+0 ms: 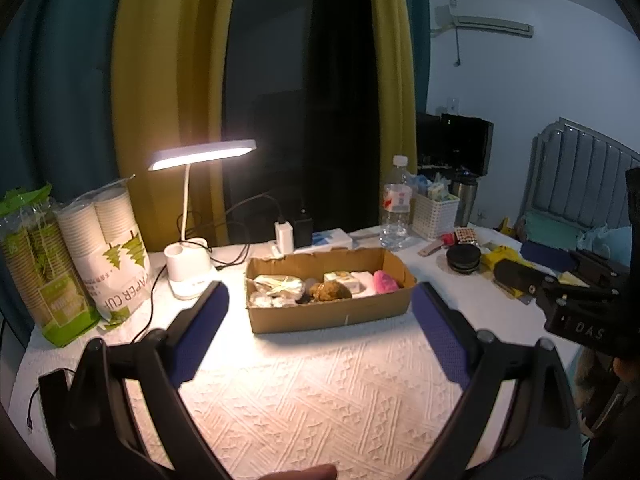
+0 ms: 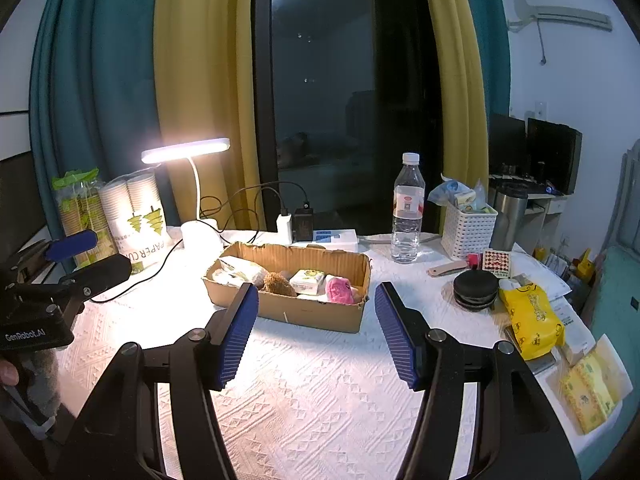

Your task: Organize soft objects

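Cardboard box [image 2: 320, 312] at centre of the counter [image 2: 320, 392] already holds soft objects: brown plush [image 2: 278, 283], pink toy [image 2: 339, 290], tissue packs. Yellow packets [image 2: 532, 320] right of the box probably remain. Left tool [image 1: 320, 300] and right tool [image 2: 316, 300] hover before the box, both spread apart, empty.

At nine o'clock in the right wrist view, the left gripper [image 2: 86, 252] is cut off by the edge. The cardboard box [image 1: 320, 316] wall hides the lower parts of its contents; the paper cups [image 1: 108, 220] label is partly unreadable.
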`<act>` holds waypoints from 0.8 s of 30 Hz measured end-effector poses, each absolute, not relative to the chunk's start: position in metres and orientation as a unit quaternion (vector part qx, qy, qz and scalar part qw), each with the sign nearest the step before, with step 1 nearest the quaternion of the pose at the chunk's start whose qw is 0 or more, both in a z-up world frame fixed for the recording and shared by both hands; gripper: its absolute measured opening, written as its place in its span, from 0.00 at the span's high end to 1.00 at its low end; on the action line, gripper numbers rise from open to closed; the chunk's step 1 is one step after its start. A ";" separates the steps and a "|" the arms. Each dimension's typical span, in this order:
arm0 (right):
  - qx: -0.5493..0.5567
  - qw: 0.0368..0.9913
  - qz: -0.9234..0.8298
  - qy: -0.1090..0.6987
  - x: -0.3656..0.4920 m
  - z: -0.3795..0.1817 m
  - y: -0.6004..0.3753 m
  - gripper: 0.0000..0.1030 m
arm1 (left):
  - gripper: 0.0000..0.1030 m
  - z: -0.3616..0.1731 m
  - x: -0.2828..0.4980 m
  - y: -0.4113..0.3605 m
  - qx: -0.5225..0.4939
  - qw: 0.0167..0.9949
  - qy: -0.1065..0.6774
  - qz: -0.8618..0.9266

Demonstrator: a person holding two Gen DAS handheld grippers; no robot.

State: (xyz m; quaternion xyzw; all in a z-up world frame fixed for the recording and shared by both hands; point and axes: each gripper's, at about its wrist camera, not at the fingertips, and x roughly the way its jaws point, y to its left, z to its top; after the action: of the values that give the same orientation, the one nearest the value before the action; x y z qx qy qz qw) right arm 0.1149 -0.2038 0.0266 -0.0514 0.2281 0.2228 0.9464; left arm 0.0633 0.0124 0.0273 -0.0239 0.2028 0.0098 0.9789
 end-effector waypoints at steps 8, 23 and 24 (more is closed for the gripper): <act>-0.051 0.947 0.222 0.228 0.115 0.027 -0.204 0.38 | 0.09 0.027 0.063 0.013 -0.024 0.979 0.203 0.010; -0.052 0.947 0.222 0.228 0.114 0.027 -0.203 0.38 | 0.09 0.028 0.061 0.014 -0.024 0.979 0.202 0.009; -0.051 0.947 0.222 0.228 0.115 0.027 -0.203 0.38 | 0.09 0.028 0.061 0.014 -0.024 0.979 0.202 0.009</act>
State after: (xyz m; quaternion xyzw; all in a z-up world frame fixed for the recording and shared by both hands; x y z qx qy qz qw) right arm 0.1146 -0.2027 0.0266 -0.0512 0.2280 0.2218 0.9467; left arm 0.0609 0.0136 0.0283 -0.0243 0.2017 0.0092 0.9791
